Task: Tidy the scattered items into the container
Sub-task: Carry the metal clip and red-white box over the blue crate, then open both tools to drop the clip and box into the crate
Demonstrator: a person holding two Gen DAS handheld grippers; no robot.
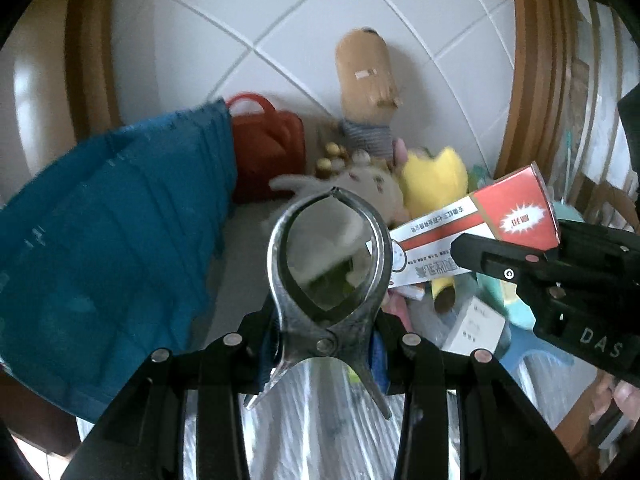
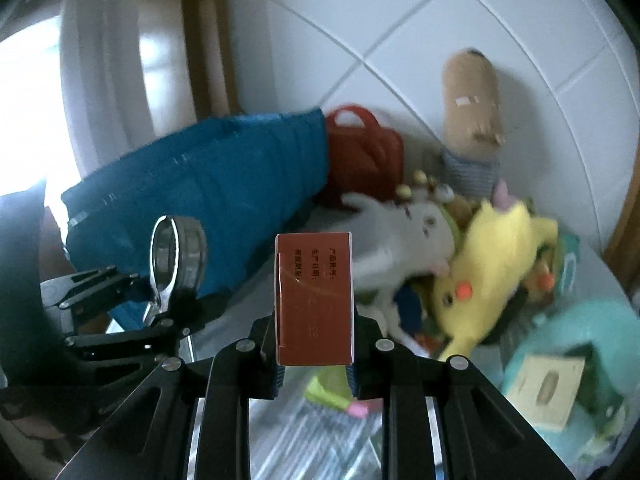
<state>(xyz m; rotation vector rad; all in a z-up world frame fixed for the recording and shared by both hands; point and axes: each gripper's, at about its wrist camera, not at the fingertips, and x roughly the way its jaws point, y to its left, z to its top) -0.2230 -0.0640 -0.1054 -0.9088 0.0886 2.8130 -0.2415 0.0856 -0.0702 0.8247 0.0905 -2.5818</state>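
Left tool (image 1: pixel 330 344) pinches a metal clamp (image 1: pixel 330 256) at its pivot; right tool (image 2: pixel 316 364) pinches a red carton (image 2: pixel 314 300). Risk: clamp, at nine o'clock, swivels loose.

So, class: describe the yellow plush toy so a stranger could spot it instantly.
Start at the white tiled wall and drop to the heap of soft toys beneath it. The yellow plush toy lies right of the grey-white plush; it alone is bright yellow with an orange cheek spot.

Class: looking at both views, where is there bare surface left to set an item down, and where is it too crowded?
Bare: the pale strip between the blue fabric container and the white plush. Crowded: right of it, where the yellow plush and other toys pile against the tiled wall.
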